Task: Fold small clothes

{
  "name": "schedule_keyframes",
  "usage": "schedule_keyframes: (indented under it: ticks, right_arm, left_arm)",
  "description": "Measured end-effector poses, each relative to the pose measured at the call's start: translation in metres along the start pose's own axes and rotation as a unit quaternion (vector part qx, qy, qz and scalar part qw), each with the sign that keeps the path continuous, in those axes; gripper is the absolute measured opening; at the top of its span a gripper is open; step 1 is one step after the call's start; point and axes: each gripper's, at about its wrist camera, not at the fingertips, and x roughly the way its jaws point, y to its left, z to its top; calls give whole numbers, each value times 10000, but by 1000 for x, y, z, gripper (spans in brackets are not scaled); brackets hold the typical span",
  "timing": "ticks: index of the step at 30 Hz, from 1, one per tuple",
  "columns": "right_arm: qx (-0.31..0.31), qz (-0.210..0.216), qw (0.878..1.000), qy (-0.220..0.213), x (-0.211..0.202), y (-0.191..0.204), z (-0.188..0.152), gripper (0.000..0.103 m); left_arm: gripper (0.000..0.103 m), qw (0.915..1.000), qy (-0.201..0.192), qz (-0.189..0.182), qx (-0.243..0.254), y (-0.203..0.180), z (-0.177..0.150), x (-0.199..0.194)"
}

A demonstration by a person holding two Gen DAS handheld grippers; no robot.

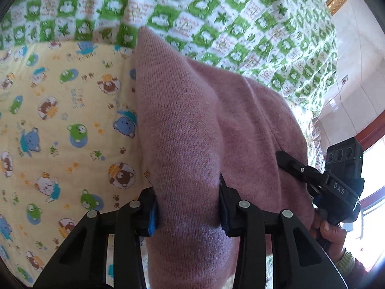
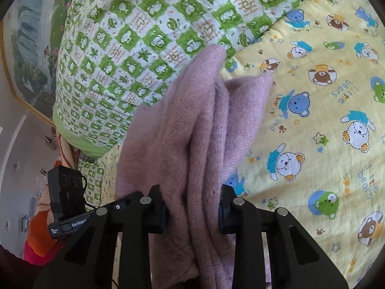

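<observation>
A green frog-print quilt point(image 1: 216, 24) lies bunched behind a yellow bear-print sheet point(image 1: 60, 120) on the bed. Both the left gripper point(image 1: 187, 207) and right gripper point(image 2: 192, 207) have jaws clamped on the pink knit garment point(image 1: 192, 120), held above the sheet

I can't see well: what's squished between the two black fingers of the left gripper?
The pink knit garment fills the gap of the left gripper, pinched between its fingers; the left wrist view shows it.
</observation>
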Motion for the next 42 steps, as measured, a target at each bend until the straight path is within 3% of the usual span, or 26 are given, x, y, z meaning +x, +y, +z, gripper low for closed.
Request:
schedule_keyframes:
  ticks: [5, 13, 26, 35, 42]
  right_arm:
    - [-313, 183, 9993, -66, -3, 37, -8, 30]
    - [-856, 639, 9942, 101, 19, 108, -31, 30]
    - [-1521, 1445, 9744, 808, 91, 226, -87, 30]
    - [-1657, 1435, 9658, 1388, 139, 261, -138, 30]
    - [-1409, 1151, 9661, 1830, 158, 240, -169, 30]
  left_arm:
    - [38, 9997, -250, 65, -54, 10, -4, -39]
    - [37, 9973, -617, 361, -141, 57, -30, -121]
    - [37, 9820, -1227, 1099, -921, 165, -91, -253]
    - [37, 9770, -1027, 1264, -1378, 215, -139, -266]
    - [37, 9732, -562, 824, -2071, 258, -179, -249]
